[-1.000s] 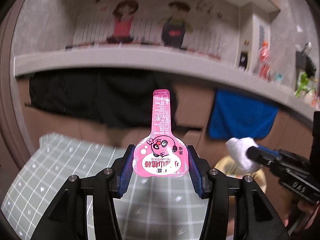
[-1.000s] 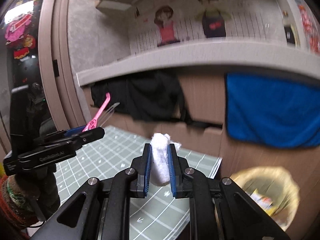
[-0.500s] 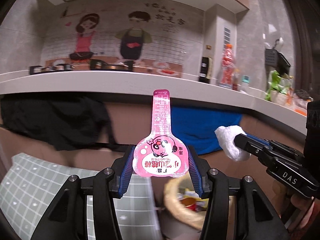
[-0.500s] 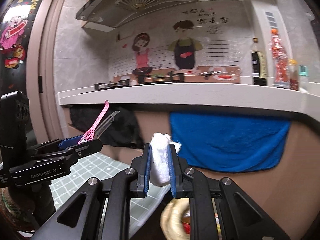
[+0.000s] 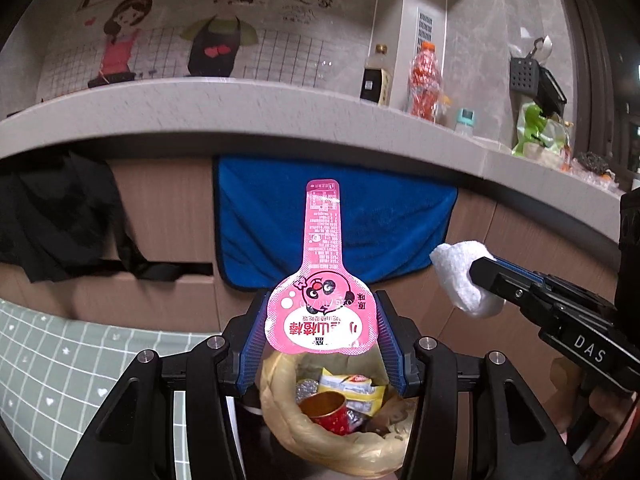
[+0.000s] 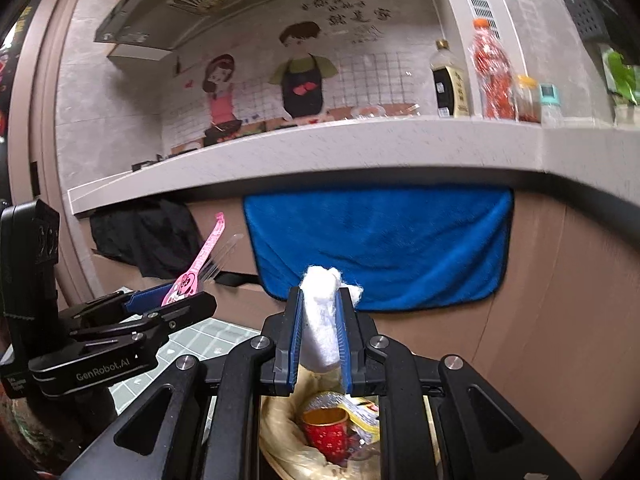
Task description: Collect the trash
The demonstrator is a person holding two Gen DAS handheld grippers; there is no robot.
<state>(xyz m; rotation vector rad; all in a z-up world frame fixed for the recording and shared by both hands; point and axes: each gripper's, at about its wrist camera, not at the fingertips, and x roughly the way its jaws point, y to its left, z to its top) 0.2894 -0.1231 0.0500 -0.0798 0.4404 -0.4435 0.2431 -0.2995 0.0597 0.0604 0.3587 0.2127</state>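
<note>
My left gripper (image 5: pixel 322 334) is shut on a pink snack wrapper (image 5: pixel 322 276) with a long neck that sticks up between the blue pads. Just below it in the left wrist view stands a bin (image 5: pixel 280 412) lined with a yellowish bag, holding a red cup (image 5: pixel 326 414) and crumpled packets. My right gripper (image 6: pixel 318 330) is shut on a white tissue wad (image 6: pixel 320 320). The same bin (image 6: pixel 276 420) lies under its fingers. Each gripper shows in the other's view: the right gripper (image 5: pixel 480 276) with the tissue wad (image 5: pixel 464 278) at the right, the left gripper (image 6: pixel 172 304) with the wrapper (image 6: pixel 196 270) at the left.
A grey counter (image 5: pixel 240 108) runs across, with bottles (image 5: pixel 426 80) on it. A blue towel (image 5: pixel 332 220) and a black cloth (image 5: pixel 60 216) hang from the brown cabinet front. A green checked mat (image 5: pixel 60 380) lies at the lower left.
Both grippers have swept to the right, away from the green mat. The bin now lies directly under both pairs of fingers. The wrapper and the tissue stay gripped.
</note>
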